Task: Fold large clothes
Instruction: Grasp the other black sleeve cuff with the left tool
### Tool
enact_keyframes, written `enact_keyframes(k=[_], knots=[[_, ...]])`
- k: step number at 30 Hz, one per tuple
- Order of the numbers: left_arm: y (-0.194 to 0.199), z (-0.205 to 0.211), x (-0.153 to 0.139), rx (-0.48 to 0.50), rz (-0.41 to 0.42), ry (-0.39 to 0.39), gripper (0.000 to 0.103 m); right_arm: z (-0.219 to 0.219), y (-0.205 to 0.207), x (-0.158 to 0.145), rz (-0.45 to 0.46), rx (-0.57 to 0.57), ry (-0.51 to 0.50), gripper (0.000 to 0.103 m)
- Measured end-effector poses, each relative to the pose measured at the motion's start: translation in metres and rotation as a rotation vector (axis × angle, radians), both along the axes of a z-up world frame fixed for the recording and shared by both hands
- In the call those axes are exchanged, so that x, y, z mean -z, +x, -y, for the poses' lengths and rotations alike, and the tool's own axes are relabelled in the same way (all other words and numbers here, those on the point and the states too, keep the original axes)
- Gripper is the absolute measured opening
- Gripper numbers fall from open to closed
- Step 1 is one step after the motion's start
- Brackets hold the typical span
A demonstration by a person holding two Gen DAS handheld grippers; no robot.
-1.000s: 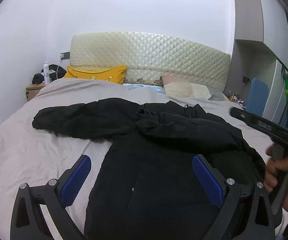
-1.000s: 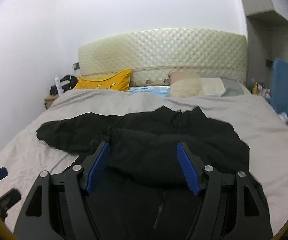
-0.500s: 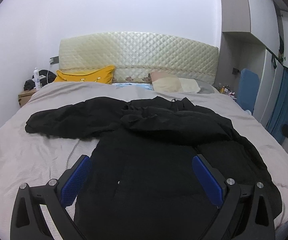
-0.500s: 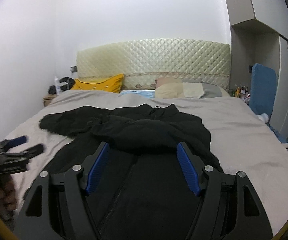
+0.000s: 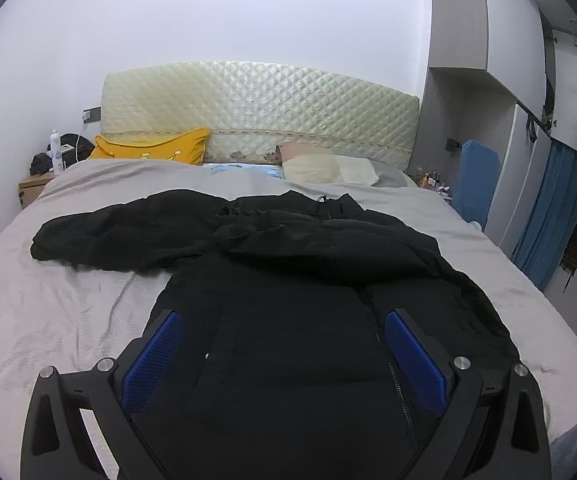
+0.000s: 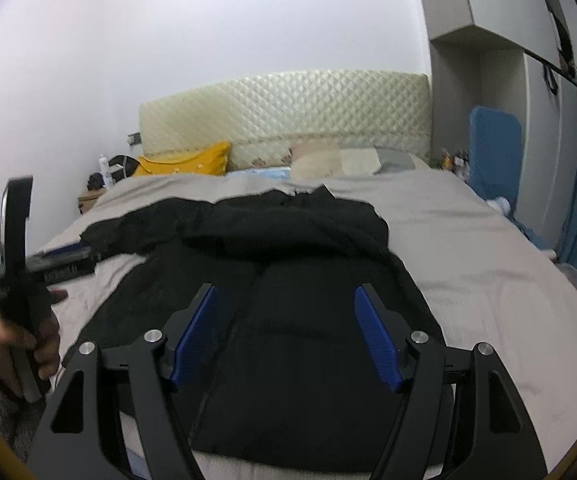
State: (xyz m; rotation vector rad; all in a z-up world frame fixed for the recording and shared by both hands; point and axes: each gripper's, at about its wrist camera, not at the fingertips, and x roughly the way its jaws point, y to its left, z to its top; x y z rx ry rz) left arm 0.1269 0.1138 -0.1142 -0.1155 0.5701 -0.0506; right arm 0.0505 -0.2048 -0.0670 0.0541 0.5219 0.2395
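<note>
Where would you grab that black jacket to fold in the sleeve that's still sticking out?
Probably at the cuff end of the outstretched sleeve, coming from the bed's left side with the left gripper. The sleeve lies flat and free beyond the jacket, while the other sleeve already lies across the chest.

Counted on and around the bed (image 5: 68, 320):
One black jacket (image 5: 288, 320), one yellow pillow (image 5: 156, 150), two grippers, one spray bottle (image 5: 54, 156).

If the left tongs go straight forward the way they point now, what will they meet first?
Most likely the black jacket lying on the bed: its front panel fills the gap between the open left tongs. How far they hover above it is unclear.
</note>
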Motion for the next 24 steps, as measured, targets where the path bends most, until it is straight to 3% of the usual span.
enact_keyframes(k=[8, 13, 16, 20, 24], knots=[[0.013, -0.008, 0.003, -0.013, -0.033, -0.025, 0.102, 0.019, -0.007, 0.01, 0.011, 0.059, 0.027, 0.078], [0.038, -0.029, -0.001, -0.005, -0.097, -0.051, 0.102, 0.022, -0.004, 0.016, -0.005, 0.085, 0.022, 0.079], [0.055, -0.056, -0.013, -0.003, -0.127, -0.108, 0.102, 0.024, -0.004, 0.017, -0.009, 0.086, 0.027, 0.08], [0.081, -0.092, -0.027, -0.025, -0.148, -0.036, 0.102, 0.023, -0.003, 0.016, -0.007, 0.089, 0.025, 0.081], [0.109, -0.151, -0.027, -0.09, -0.193, -0.055, 0.102, 0.023, 0.001, 0.017, -0.012, 0.088, 0.032, 0.081]])
